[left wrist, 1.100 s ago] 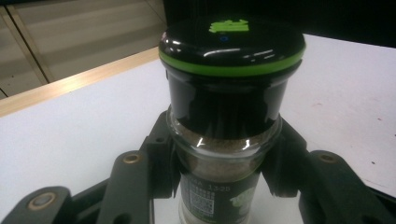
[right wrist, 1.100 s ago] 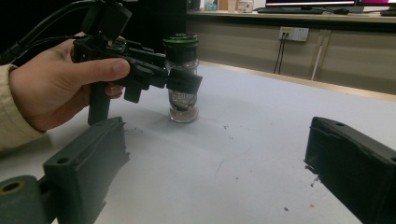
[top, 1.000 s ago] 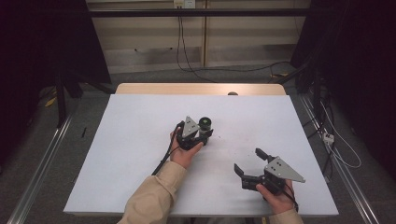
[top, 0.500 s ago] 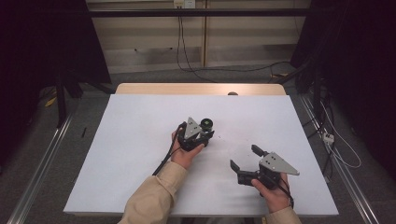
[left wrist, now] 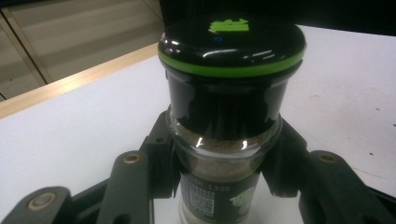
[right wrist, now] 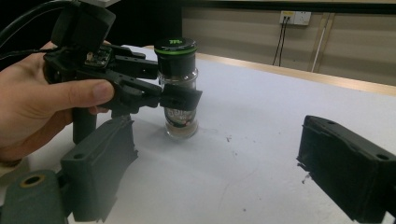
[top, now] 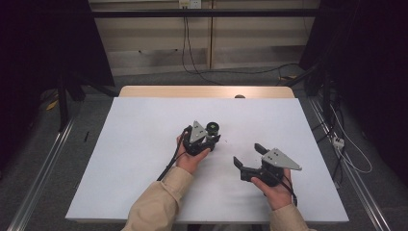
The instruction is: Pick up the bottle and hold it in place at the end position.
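The small glass spice jar with its glossy black, green-ringed cap (right wrist: 176,88) stood upright on the white table (top: 144,144), near its middle, its long axis vertical. The left gripper (top: 208,139) was clenched on it, pads pressing the glass just below the cap (left wrist: 231,42), so the cap stood free above the jaws. The right gripper (top: 248,156) lay nearer the person, apart from the jar, pointing toward it with nothing between its jaws; they stood wide and had just been closing a little. I judged it would have to come in at cap height. The jar held brown powder behind a printed label.
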`<control>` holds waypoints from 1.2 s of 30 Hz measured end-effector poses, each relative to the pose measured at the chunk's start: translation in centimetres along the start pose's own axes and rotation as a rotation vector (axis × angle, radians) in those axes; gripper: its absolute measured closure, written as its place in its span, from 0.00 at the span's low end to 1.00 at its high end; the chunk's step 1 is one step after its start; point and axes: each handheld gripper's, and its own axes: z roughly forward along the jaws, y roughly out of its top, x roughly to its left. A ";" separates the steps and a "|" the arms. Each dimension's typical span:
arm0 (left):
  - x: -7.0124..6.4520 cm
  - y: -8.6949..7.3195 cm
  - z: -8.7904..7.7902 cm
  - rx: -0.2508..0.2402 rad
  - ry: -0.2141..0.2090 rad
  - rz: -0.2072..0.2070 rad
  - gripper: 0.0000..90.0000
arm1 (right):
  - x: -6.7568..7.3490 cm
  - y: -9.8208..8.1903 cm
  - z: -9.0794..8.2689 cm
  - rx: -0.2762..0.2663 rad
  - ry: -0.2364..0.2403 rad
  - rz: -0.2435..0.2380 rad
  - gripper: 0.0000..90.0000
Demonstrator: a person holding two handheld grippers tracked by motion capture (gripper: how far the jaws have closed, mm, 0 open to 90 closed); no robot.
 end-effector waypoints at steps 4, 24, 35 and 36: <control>0.0 0.0 0.0 0.001 -0.001 0.000 0.59 | 0.0 0.2 0.6 0.004 0.002 0.009 0.12; 0.0 0.0 0.0 0.003 0.001 0.005 0.59 | 0.6 1.3 3.0 0.061 0.040 0.014 0.49; 0.0 0.0 0.0 0.005 -0.001 0.009 0.59 | 0.8 2.3 4.3 0.101 0.074 0.046 0.84; 0.0 0.0 0.0 0.005 -0.002 0.010 0.59 | 0.8 2.3 4.4 0.101 0.077 0.046 0.86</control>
